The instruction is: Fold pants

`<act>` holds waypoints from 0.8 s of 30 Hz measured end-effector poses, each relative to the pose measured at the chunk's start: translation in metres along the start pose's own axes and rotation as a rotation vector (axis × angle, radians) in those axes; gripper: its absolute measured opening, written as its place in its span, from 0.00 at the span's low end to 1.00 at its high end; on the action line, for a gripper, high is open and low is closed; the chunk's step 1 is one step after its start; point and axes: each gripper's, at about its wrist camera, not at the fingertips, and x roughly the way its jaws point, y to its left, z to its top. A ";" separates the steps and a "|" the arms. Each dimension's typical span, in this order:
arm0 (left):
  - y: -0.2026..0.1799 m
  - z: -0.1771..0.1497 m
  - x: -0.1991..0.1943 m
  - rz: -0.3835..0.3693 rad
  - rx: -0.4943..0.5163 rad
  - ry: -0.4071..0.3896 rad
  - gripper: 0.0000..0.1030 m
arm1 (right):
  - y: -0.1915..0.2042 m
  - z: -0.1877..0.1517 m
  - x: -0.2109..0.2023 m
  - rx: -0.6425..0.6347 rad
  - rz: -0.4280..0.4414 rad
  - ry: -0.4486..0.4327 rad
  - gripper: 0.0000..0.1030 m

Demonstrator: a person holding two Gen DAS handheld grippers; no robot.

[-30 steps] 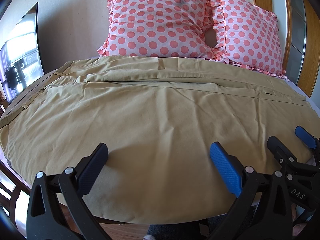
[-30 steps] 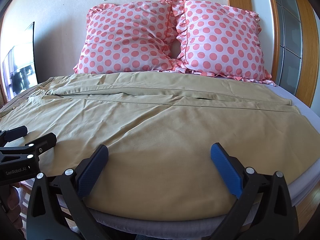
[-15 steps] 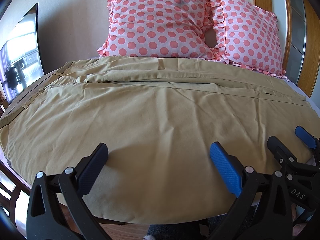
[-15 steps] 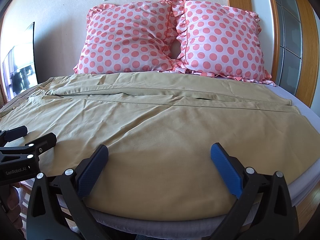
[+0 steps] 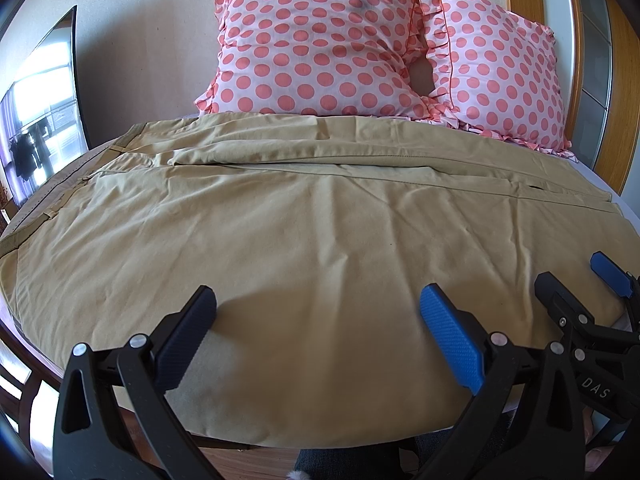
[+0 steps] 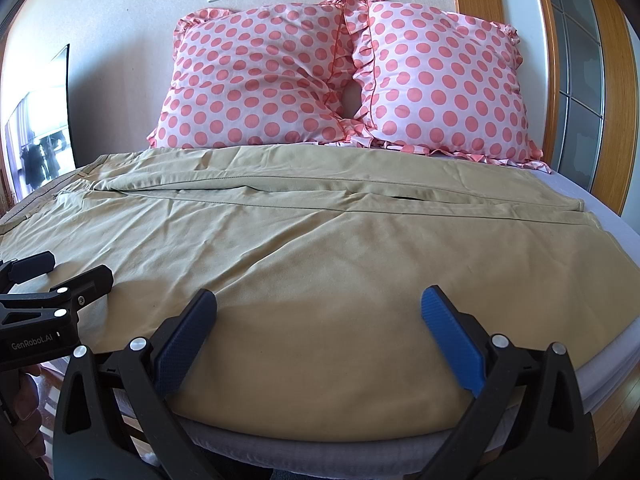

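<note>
Khaki pants point(image 5: 312, 240) lie spread flat across the bed, waistband at the left, legs running to the right; they also show in the right wrist view point(image 6: 320, 248). My left gripper point(image 5: 318, 322) is open and empty, hovering over the near edge of the pants. My right gripper point(image 6: 318, 320) is open and empty, also over the near edge, to the right of the left one. The right gripper shows at the right of the left wrist view point(image 5: 580, 292). The left gripper shows at the left of the right wrist view point(image 6: 60, 274).
Two pink polka-dot pillows point(image 5: 320, 44) point(image 6: 444, 80) lean on the wall behind the pants. A dark screen point(image 5: 40, 112) stands at the left. A wooden frame point(image 6: 476, 12) rises at the right. The grey mattress edge point(image 6: 600, 368) shows at the front right.
</note>
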 end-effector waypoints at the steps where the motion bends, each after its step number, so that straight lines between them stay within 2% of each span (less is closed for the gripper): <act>1: 0.000 0.000 0.000 0.000 0.000 0.000 0.98 | 0.000 0.000 0.000 0.000 0.000 0.000 0.99; 24: 0.000 0.000 0.000 0.000 0.000 -0.003 0.98 | 0.000 -0.002 0.000 0.000 0.000 -0.003 0.99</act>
